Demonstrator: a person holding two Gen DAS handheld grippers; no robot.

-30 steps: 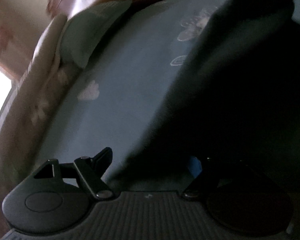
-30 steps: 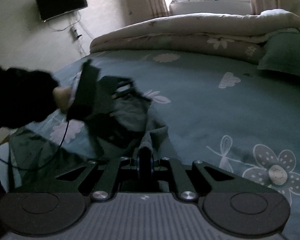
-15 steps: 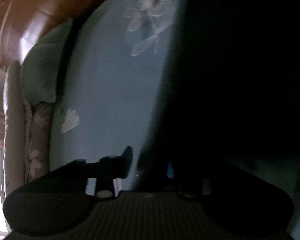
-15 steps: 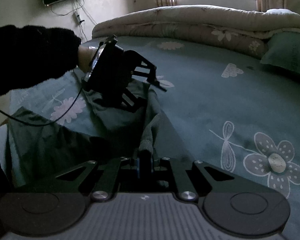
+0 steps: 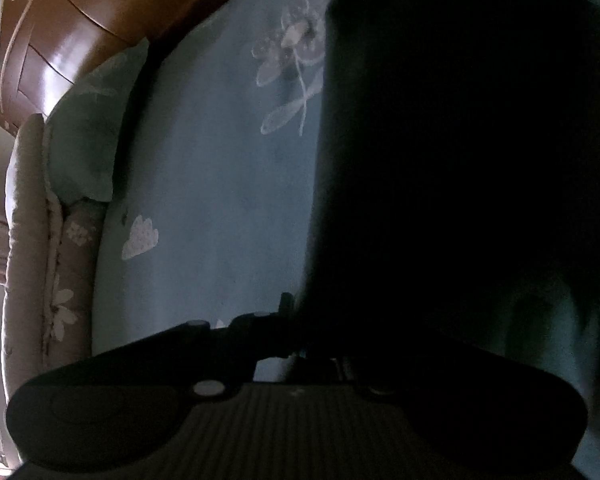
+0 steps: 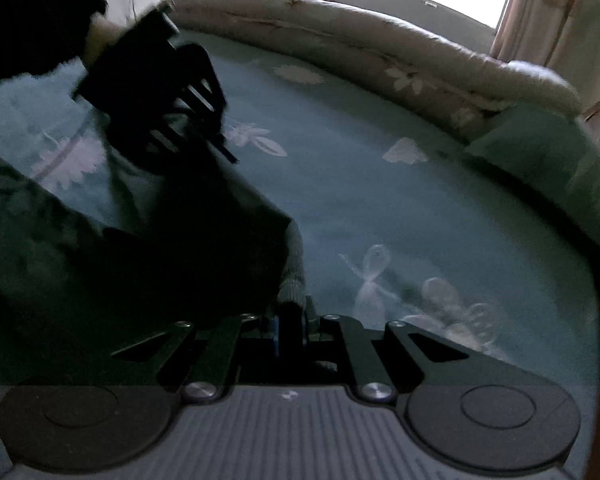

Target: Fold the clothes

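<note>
The dark garment looks soft, limp and light, with a thicker ribbed band at its edge. It should sag between any two holds and is best taken at corners or along that ribbed edge, where the cloth is thick enough to give a firmer hold. Judged from how it hangs, it will slide easily over the bed.

It is a very dark, greenish-grey piece of clothing, partly lifted off the near part of the bed, well away from the pillow at the far side.

The right gripper is pressed together on the ribbed edge, pinching it. The left gripper has just been closing; it is held above the garment's far end, and from its own camera dark cloth fills the view right at its tips, so it looks clamped on the fabric.
</note>
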